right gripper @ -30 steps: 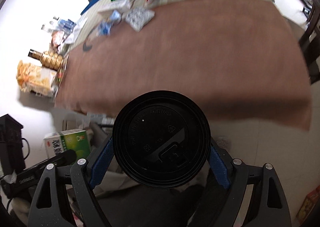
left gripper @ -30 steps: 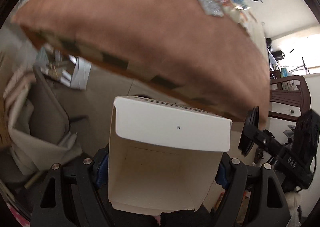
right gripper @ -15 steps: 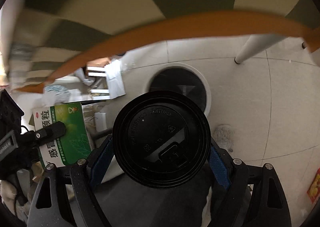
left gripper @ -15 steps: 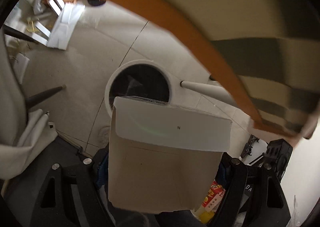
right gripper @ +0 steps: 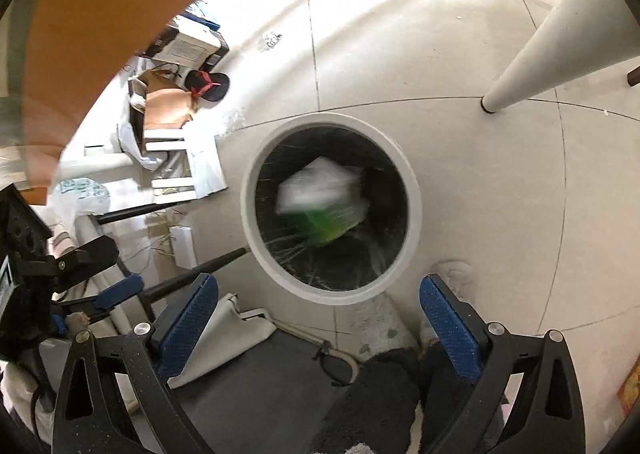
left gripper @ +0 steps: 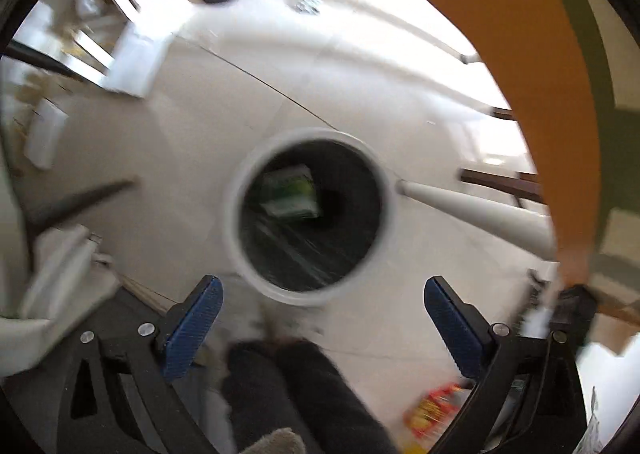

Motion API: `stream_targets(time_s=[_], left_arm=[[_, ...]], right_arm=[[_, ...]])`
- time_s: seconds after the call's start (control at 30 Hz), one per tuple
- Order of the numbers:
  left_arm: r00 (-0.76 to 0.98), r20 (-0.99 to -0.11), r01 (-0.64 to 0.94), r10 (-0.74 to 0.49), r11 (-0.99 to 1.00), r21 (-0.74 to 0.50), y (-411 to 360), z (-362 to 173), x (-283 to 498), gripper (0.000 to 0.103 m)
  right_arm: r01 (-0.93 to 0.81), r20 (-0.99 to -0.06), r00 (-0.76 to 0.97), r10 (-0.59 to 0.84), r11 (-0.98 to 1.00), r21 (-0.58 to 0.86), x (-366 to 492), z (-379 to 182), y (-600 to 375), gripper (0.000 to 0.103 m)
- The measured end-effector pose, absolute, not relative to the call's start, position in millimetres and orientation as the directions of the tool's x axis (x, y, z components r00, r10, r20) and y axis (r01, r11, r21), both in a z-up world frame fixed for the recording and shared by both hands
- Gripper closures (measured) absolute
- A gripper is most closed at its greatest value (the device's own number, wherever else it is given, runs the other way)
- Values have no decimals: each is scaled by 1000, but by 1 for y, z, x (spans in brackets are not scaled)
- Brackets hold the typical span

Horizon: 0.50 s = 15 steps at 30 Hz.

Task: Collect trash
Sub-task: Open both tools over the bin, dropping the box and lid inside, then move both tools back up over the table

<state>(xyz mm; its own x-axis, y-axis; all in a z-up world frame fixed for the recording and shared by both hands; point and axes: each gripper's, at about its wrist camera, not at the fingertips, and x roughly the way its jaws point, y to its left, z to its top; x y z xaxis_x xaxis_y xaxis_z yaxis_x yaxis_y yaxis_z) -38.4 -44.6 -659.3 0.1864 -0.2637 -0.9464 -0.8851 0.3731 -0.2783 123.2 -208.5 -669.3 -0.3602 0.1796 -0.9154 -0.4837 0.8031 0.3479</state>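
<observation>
Hanging over the round white bin (right gripper: 332,210) on the tiled floor (right gripper: 480,182), both tools have nothing between their blue pads. The left hand-held gripper (left gripper: 320,318) is opening, jaws spread wide, and so is the right hand-held gripper (right gripper: 320,314). A green-and-white box (right gripper: 320,202) shows blurred inside the bin's dark liner, seemingly mid-fall; beside it a dark shape is too unclear to name. In the left wrist view the box (left gripper: 290,192) also lies within the rim of the bin (left gripper: 308,214). So this drop looks done. The orange-edged bench (right gripper: 100,14) overhead hides its top, so whether more trash waits there cannot be told; loose paper and cartons (right gripper: 180,158) lie on the floor beside the bin.
</observation>
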Motion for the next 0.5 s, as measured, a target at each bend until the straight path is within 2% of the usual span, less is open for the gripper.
stream_targets(time_s=[0.1,0.2,0.33,0.5], left_arm=[[94,-990,-884,-106,449,-132,-53,-642,-45,1],[1,-1000,-871,-16,491,-9,-62,-631,-49,1],[-18,-1000,-863,-1,505,15,-74,-612,-56,1],[-19,-1000,-851,-8,524,12,-87,-587,-62,0]], right_arm=[[-546,-946,-304,115,793,272,119,-662,-206,1],[-605,-969,-240,53,773,192,114,-654,-200,1],[-669,-986,-163,14,733,121,105,-631,-195,1],[-686,-991,-135,9,721,100,102,-599,-199,1]])
